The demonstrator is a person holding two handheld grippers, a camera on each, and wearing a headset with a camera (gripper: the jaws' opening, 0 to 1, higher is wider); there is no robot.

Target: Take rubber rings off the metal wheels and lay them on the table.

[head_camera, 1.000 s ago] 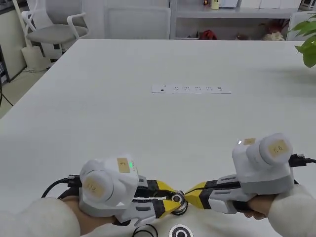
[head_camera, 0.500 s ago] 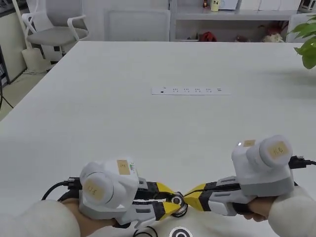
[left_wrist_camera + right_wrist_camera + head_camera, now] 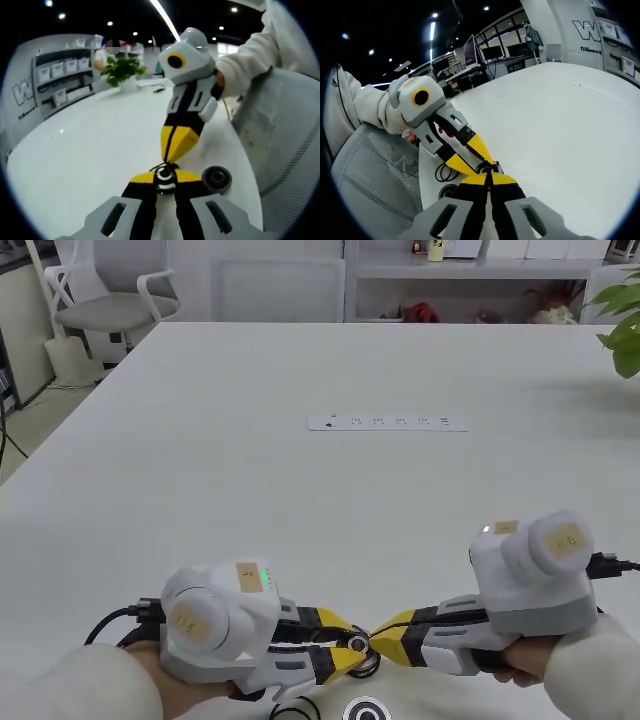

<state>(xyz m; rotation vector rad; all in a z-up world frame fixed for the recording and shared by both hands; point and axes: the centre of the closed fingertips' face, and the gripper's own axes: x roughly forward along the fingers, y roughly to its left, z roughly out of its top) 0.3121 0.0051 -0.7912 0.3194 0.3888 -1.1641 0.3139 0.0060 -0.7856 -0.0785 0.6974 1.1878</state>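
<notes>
The counter (image 3: 300,500) is plain white. The left claw (image 3: 354,648) and right claw (image 3: 376,640) are white with black stems and yellow tips. The wheel (image 3: 165,176) is silver, its ring (image 3: 160,166) black. The plant (image 3: 625,325) is green.

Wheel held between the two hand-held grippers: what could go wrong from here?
1. The right hand-held gripper pinches the ring by its very tips, so it may slip and snap back onto the wheel clamped in the left hand-held gripper.
2. A second wheel lies close to the table edge; a jerk as the ring frees could knock it off.
</notes>
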